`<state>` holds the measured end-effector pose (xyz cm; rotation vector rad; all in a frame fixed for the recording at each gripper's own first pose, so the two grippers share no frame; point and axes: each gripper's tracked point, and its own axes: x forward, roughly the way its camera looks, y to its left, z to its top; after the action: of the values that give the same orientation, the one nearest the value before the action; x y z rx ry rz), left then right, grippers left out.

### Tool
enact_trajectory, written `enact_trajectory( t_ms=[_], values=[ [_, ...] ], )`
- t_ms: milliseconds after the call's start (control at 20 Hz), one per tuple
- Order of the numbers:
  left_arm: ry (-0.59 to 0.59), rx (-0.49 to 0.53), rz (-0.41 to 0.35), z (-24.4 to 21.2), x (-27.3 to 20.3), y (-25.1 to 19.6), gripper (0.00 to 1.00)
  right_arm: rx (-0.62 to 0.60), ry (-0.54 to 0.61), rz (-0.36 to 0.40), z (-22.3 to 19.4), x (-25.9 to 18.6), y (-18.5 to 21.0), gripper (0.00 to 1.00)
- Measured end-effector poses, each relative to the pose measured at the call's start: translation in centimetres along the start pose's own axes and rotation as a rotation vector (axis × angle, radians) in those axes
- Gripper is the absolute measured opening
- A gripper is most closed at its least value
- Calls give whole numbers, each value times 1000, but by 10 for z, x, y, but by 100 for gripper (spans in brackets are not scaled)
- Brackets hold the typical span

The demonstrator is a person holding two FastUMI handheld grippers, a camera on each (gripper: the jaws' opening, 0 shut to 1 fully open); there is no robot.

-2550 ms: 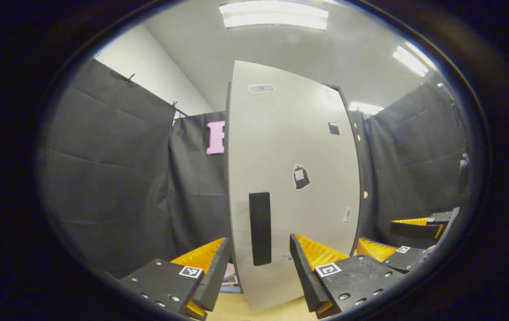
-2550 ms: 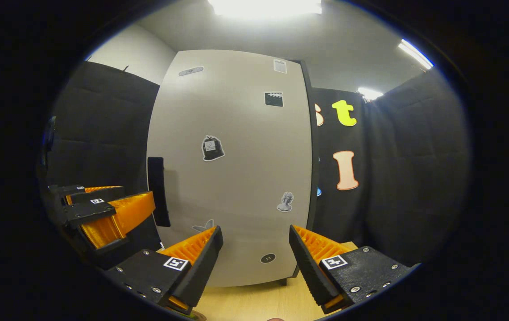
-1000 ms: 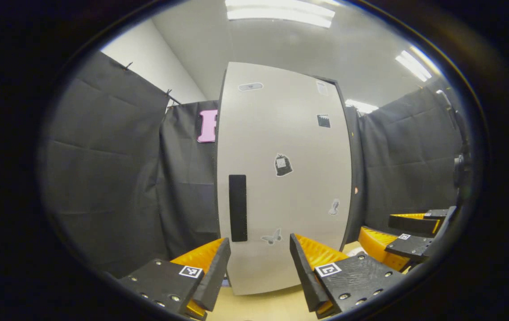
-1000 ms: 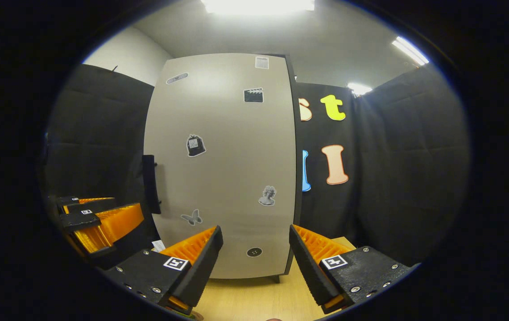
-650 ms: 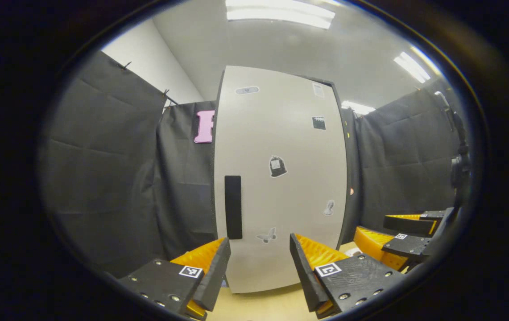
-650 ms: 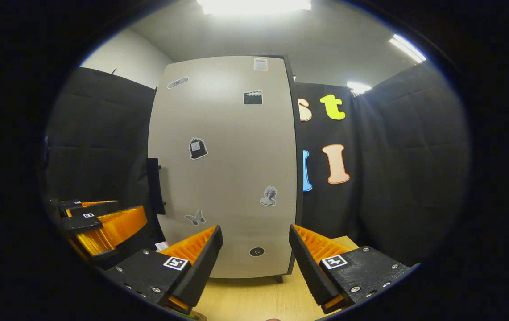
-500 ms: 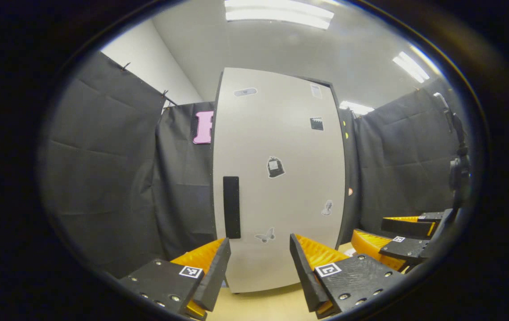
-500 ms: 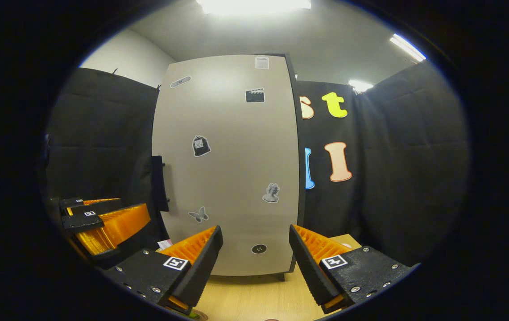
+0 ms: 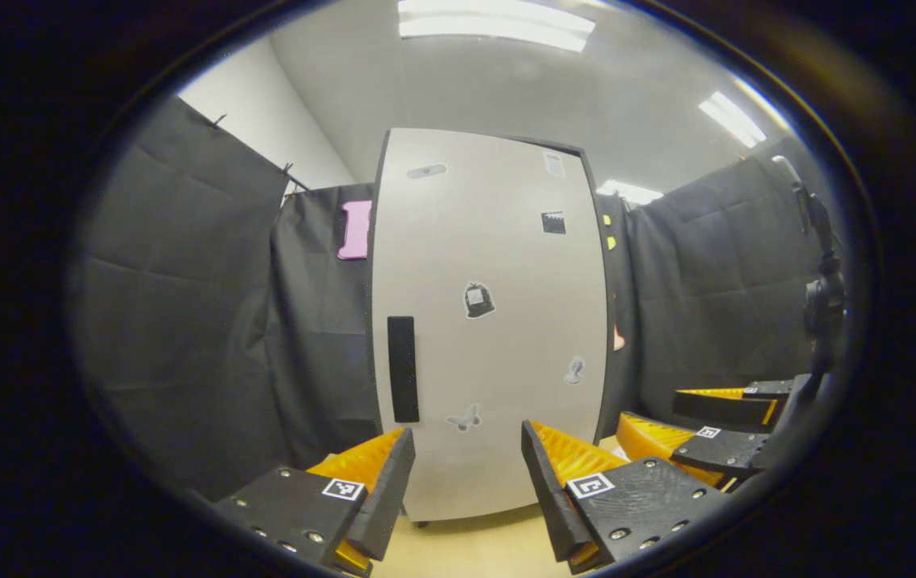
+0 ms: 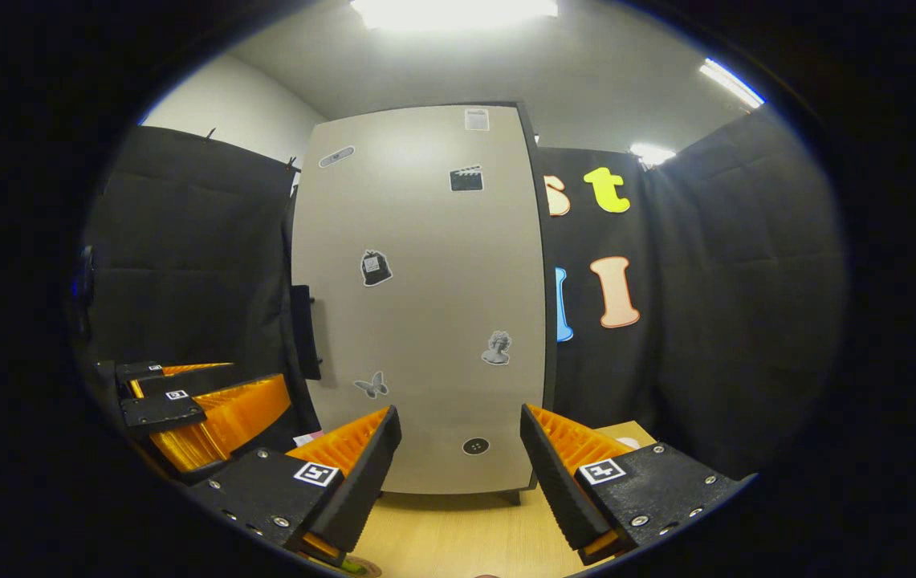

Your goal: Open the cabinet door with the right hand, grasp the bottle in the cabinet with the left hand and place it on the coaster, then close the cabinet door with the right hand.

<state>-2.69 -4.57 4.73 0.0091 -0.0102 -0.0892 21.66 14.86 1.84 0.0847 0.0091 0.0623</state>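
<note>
The cabinet door [image 10: 425,297] stands shut, upright on the worktop [image 10: 458,538], facing both grippers with a gap between. Its handle [image 9: 402,368] is a dark vertical bar near the door's left edge, about mid-height; in the right gripper view the handle [image 10: 303,331] sits left of and above the right gripper [image 10: 461,457], so that gripper would have to travel leftward, up and forward to reach it, with its fingers set to either side of the bar's upright long axis. The left gripper [image 9: 466,474] looks the nearer to the handle, which lies almost straight ahead of its left finger, yet the task gives the door to the right hand. The right gripper is spread wide and holds nothing; the left gripper is likewise wide and empty. Each shows at the edge of the other's view: the right gripper [image 9: 694,425] low on the right, the left gripper [image 10: 201,401] low on the left. The bottle is presumably behind the door, hidden. The opening step looks not yet begun.
</note>
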Motion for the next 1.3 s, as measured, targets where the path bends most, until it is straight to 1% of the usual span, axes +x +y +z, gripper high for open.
enact_trajectory(
  t_ms=[150,250,500,900,1300],
  values=[
    [-2,-8,-2,1,0,0,76,13,-1,12,0,-2,4,93],
    [-3,-5,-6,1,0,-2,76,0,-1,15,0,-3,4,93],
    [3,-25,-19,-1,-3,-9,76,0,5,11,-2,-6,4,93],
    [6,-18,-7,-1,-5,-6,76,11,5,8,-4,-7,4,93],
    [17,-33,-7,-4,-6,-4,76,12,8,3,-5,-5,5,93]
  ],
)
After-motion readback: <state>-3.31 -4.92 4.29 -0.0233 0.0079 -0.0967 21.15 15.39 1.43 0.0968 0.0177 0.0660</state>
